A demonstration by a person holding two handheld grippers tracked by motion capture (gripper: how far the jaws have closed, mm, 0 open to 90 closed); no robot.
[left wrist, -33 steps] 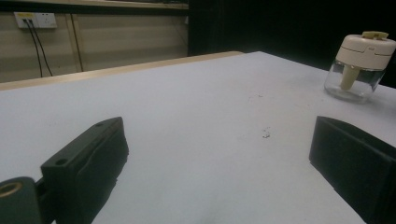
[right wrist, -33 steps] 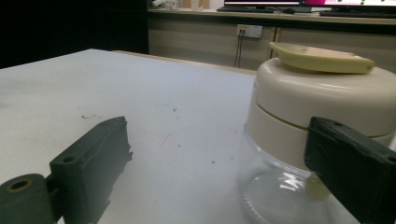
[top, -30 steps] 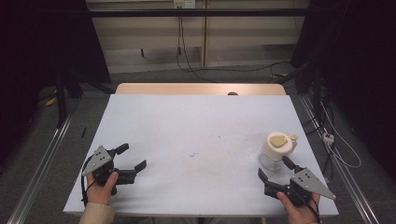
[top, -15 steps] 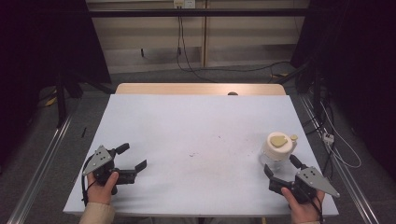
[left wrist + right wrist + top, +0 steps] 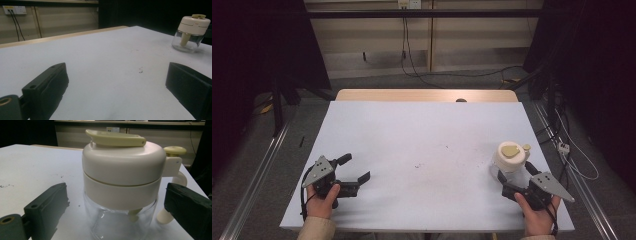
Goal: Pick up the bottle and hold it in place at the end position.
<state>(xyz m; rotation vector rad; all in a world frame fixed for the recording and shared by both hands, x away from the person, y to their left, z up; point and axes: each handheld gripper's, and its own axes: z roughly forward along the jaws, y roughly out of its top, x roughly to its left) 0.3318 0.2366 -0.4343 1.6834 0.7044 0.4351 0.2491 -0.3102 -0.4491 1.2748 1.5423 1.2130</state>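
Your right claw (image 5: 514, 175) is spread wide around the upright glass jar (image 5: 510, 159) without touching it; your left claw (image 5: 353, 168) rests wide open on the bench (image 5: 422, 145).

Glass jar (image 5: 120, 230) with cream lid (image 5: 123, 167), upright between the right tool's (image 5: 117, 207) spread jaws, untouched

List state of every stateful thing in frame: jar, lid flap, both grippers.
jar: upright on the table, cream lid on, glass body looks empty
lid flap: lying flat, closed
right gripper: open, jaws either side of the jar, not clamped
left gripper: open, nothing between its jaws, low over the table far from the jar
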